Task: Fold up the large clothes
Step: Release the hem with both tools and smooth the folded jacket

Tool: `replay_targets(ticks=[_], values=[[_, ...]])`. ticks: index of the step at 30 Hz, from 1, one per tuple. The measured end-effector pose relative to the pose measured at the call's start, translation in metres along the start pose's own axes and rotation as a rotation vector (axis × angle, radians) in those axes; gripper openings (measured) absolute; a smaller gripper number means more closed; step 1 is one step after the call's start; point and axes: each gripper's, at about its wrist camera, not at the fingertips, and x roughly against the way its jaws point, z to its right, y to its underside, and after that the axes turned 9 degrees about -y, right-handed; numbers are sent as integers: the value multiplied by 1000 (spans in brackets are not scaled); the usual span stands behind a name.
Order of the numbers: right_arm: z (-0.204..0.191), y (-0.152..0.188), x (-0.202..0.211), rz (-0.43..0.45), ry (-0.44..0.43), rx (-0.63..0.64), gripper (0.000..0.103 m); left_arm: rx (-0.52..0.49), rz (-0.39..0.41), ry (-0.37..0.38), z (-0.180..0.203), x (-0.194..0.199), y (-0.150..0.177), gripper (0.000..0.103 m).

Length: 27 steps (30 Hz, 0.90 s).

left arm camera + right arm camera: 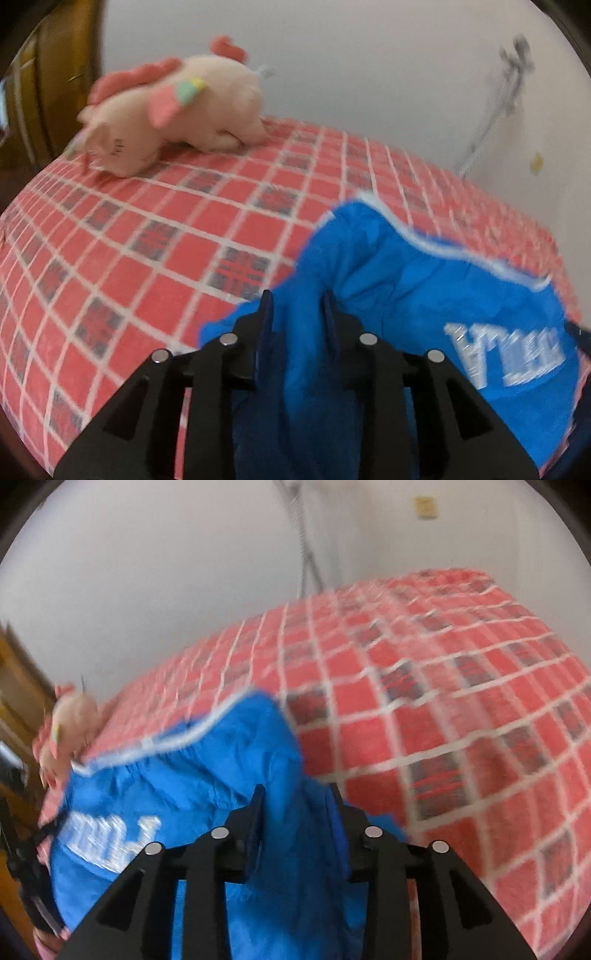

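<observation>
A bright blue garment (406,288) with white trim and white lettering (506,350) lies bunched on a bed with a red checked cover (147,240). My left gripper (297,299) has its jaws a little apart, and a fold of the blue cloth runs loosely through the gap. In the right wrist view the same blue garment (184,775) lies on the bed cover (443,701). My right gripper (295,794) likewise stands with jaws parted around a ridge of the cloth. Both views are blurred.
A pink plush unicorn (177,110) lies at the far left of the bed, also seen as the plush toy (70,716). A white wall (369,74) with a hanging cable (495,118) backs the bed. A wooden door (55,74) stands at the left.
</observation>
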Motion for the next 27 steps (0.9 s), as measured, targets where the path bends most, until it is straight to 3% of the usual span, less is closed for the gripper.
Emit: replay_targets(ticks=[3, 6, 9, 13, 18, 21, 24, 27], values=[[-38, 6, 27, 65, 43, 90, 35, 18, 68, -11, 8, 39, -1, 26], [-92, 29, 29, 59, -5, 201, 35, -29, 87, 5, 42, 65, 15, 28], [-129, 55, 15, 44, 24, 320, 35, -129, 91, 36, 86, 71, 40, 30], [-134, 75, -13, -6, 63, 358, 35, -239, 86, 29, 118, 56, 68, 30], [-120, 83, -39, -53, 65, 330, 35, -308, 102, -19, 128, 37, 87, 32], [-115, 95, -47, -49, 60, 316, 35, -331, 110, -35, 131, 31, 96, 32], [-121, 107, -52, -23, 119, 366, 35, -350, 113, -57, 135, 30, 101, 31], [-119, 105, -50, -17, 108, 352, 35, -319, 93, -27, 129, 30, 97, 31]])
